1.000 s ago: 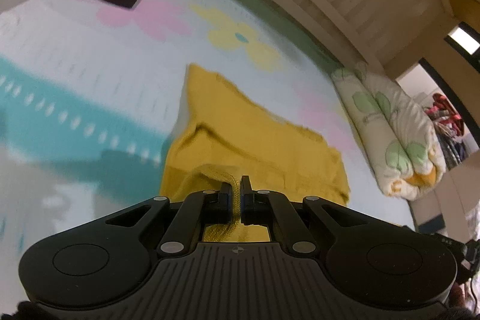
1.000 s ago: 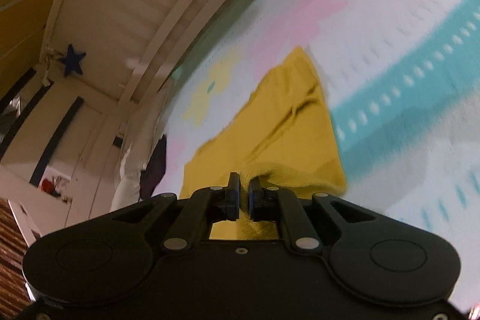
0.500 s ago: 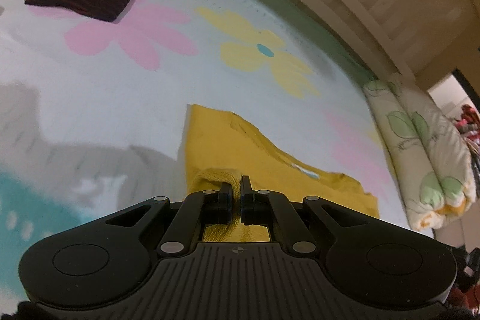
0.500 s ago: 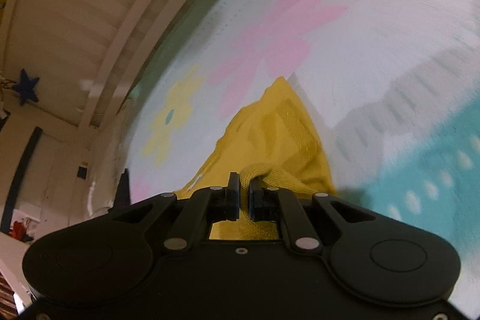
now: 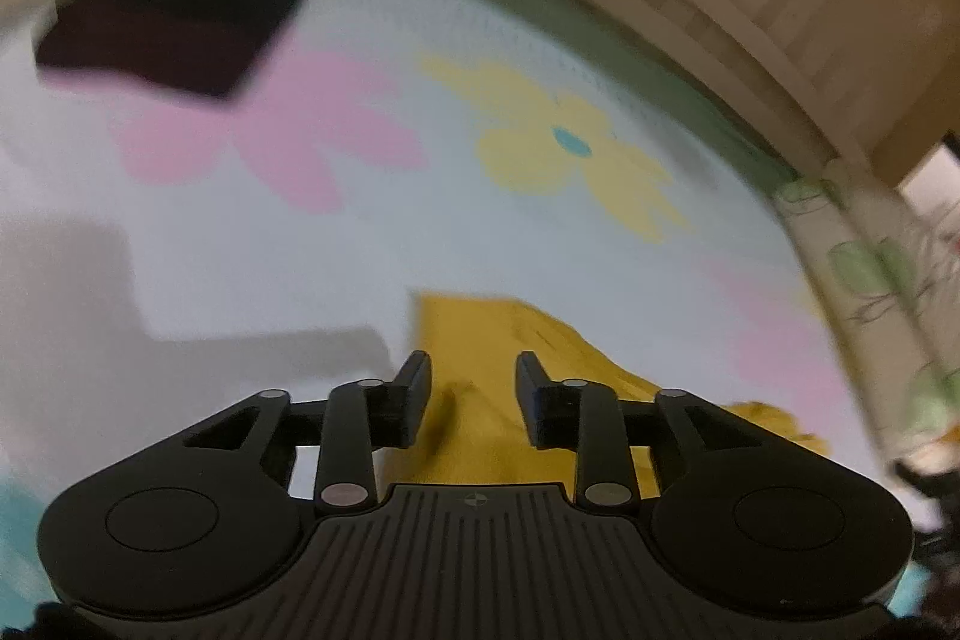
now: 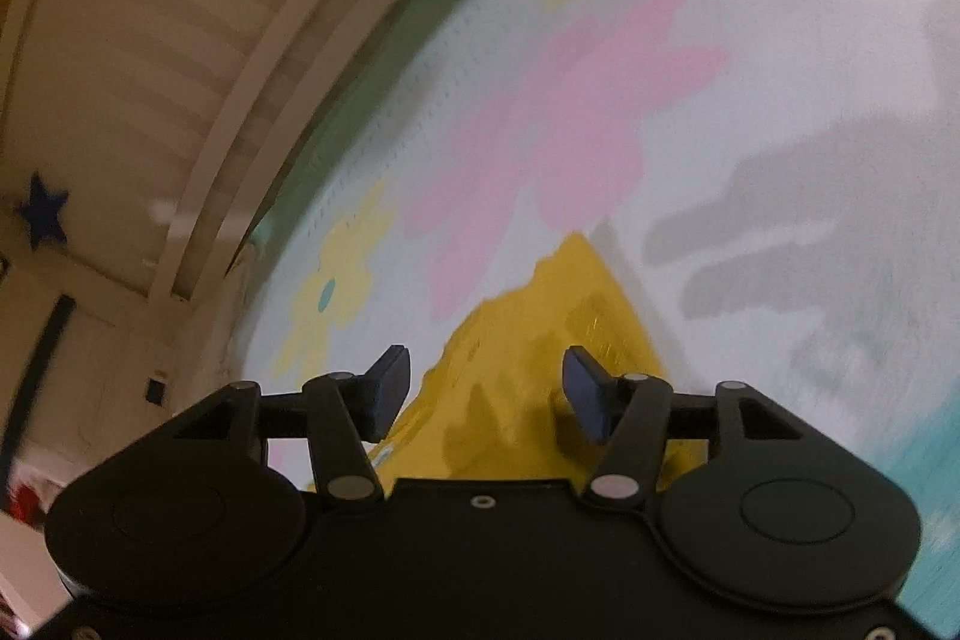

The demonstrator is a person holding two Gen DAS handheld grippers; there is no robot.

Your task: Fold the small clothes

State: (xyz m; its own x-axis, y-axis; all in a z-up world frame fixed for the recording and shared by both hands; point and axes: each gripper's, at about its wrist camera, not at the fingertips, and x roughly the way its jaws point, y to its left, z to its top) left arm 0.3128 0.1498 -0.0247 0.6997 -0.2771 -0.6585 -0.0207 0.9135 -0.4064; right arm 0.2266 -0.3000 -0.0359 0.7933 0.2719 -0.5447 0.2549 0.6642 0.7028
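A yellow knit garment (image 5: 498,340) lies flat on a flower-printed bedspread (image 5: 360,244), low in the frame's centre. The left gripper (image 5: 474,388) and right gripper (image 6: 486,388) hover over it, jaws spread apart, holding nothing. A folded dark garment (image 5: 168,34) sits upper left; a rolled floral quilt (image 5: 870,280) lies at right.

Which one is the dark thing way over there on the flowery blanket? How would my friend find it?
Start at the big floral bedspread and find the pink flower print in the left wrist view. At that flower's far left edge lies the dark folded garment, a flat blackish-maroon block. It is the only dark cloth there; the other garment, the yellow one, lies near the gripper.
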